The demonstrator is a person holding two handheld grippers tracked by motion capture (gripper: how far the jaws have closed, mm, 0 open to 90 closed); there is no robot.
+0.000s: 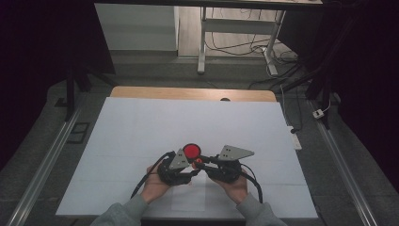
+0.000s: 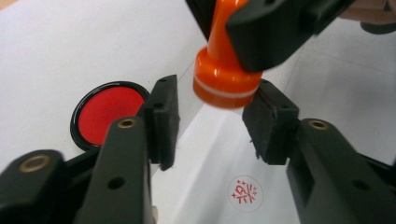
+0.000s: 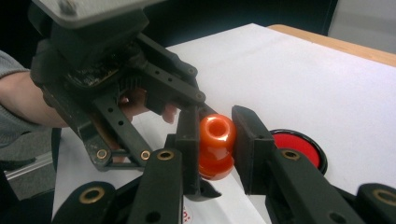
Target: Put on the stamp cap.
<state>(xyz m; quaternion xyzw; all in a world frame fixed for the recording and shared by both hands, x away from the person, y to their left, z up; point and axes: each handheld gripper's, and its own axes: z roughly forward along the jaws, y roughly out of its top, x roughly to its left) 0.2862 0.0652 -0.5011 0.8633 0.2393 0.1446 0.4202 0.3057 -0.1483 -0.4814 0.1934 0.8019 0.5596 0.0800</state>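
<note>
**Orange stamp held above white sheet, ink pad close by**

An orange stamp (image 3: 215, 145) sits clamped by its knobbed handle between the pads of the right gripper (image 3: 217, 140), whose jaws are closed firmly on it. In the left gripper view the stamp (image 2: 225, 70) hangs with its broad round base downward and its handle rising up into the right gripper (image 2: 275, 28), so its long axis runs roughly upright, tilted a little; the base is clear of the paper. The left gripper (image 2: 210, 123) stands partly open just beneath and to either side of that base, its pads (image 2: 163, 119) apart from the stamp and holding nothing. On the sheet below, between those jaws, lies a round red stamped mark (image 2: 244, 193).

Just beside the grippers rests a round ink pad (image 2: 105, 113), red in a black rim, lying flat on the paper at the far side of the left gripper (image 1: 184, 162). From the high view the ink pad (image 1: 191, 150) sits between the two grippers' tips, with the right gripper (image 1: 203, 164) meeting the left over the near middle of the white sheet (image 1: 141, 127). The sheet covers most of the wooden surface (image 1: 141, 92), whose bare edge shows along the far side. Wide, unoccupied paper stretches to the left, right and far side of the hands; the near edge lies close under the person's sleeves (image 1: 120, 214).
</note>
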